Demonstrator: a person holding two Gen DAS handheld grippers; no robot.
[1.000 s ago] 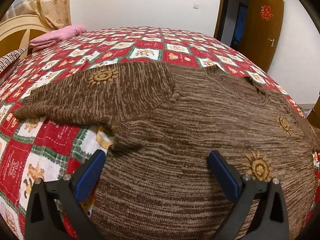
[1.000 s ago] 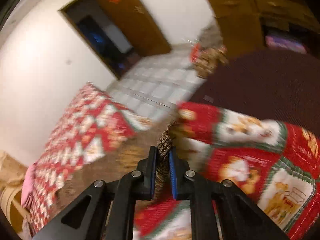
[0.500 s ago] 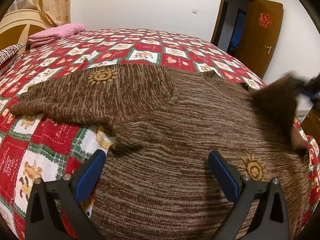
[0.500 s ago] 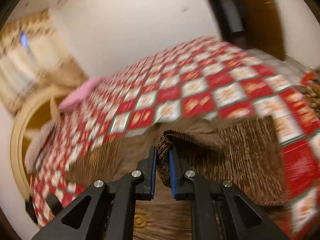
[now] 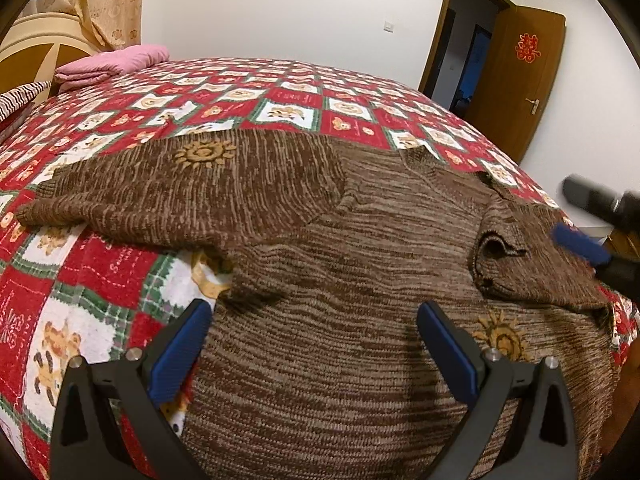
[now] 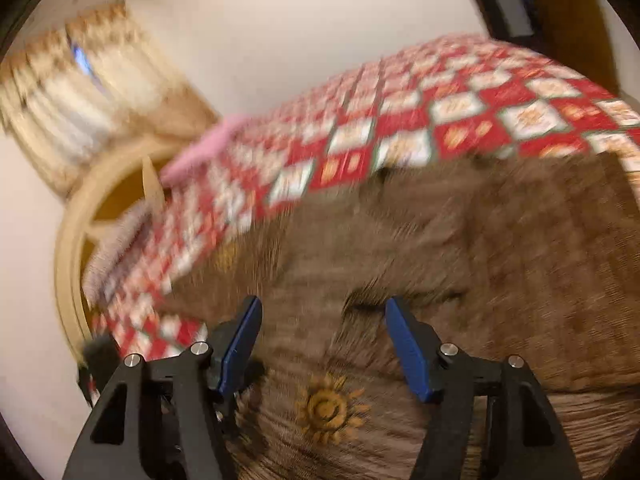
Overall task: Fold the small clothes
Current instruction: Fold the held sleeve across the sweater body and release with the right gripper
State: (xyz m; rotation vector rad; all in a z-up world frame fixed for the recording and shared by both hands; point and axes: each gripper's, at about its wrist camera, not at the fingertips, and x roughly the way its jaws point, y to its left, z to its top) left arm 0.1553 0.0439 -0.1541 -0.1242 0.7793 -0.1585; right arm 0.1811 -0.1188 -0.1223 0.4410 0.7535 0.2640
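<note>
The brown striped knit sweater (image 5: 360, 288) fills the frame's lower middle, spread on the red patchwork bedspread (image 5: 280, 96); it looks soft, floppy and fairly thick, so grip cuffs or hem. Left gripper (image 5: 312, 344) fingers apart; right gripper (image 6: 324, 344) fingers just opened, nothing between.

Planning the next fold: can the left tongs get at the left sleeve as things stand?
Probably yes. The left tongs stand open over the sweater, and the left sleeve lies flat with nothing on it.
</note>
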